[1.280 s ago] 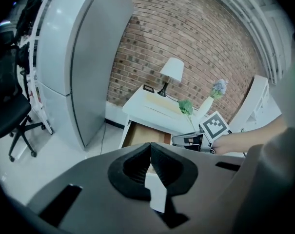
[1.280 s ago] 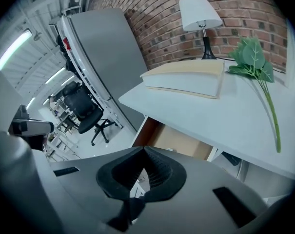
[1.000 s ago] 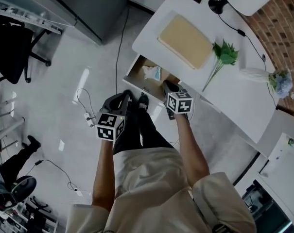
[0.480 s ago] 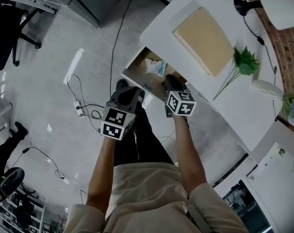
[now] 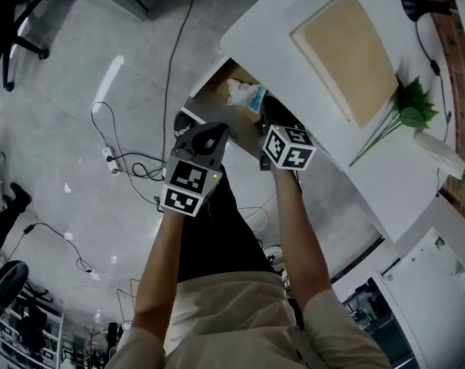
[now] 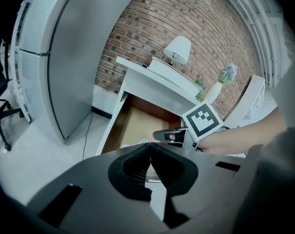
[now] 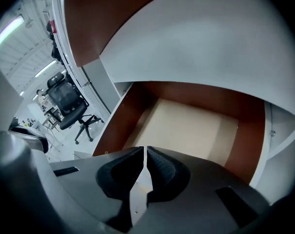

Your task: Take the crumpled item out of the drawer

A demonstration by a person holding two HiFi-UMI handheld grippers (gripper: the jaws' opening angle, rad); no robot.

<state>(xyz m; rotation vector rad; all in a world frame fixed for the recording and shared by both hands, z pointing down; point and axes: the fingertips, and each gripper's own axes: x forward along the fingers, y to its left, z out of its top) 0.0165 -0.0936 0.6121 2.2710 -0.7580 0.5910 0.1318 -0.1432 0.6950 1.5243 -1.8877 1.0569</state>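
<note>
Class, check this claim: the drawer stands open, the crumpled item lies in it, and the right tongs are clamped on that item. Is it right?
Not quite. The right tongs are shut on nothing: the right gripper view shows the jaws together with nothing between them. The drawer does stand open, with the crumpled item lying in it.

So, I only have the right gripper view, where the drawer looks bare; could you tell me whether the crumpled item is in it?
Observer: Yes. The head view shows a crumpled white-and-blue item lying in the open drawer, just left of the tip of the right gripper.
Operator: Thank you. And where is the other gripper?
Observer: The left gripper is shut and empty, in front of the drawer, to the left of yours.
</note>
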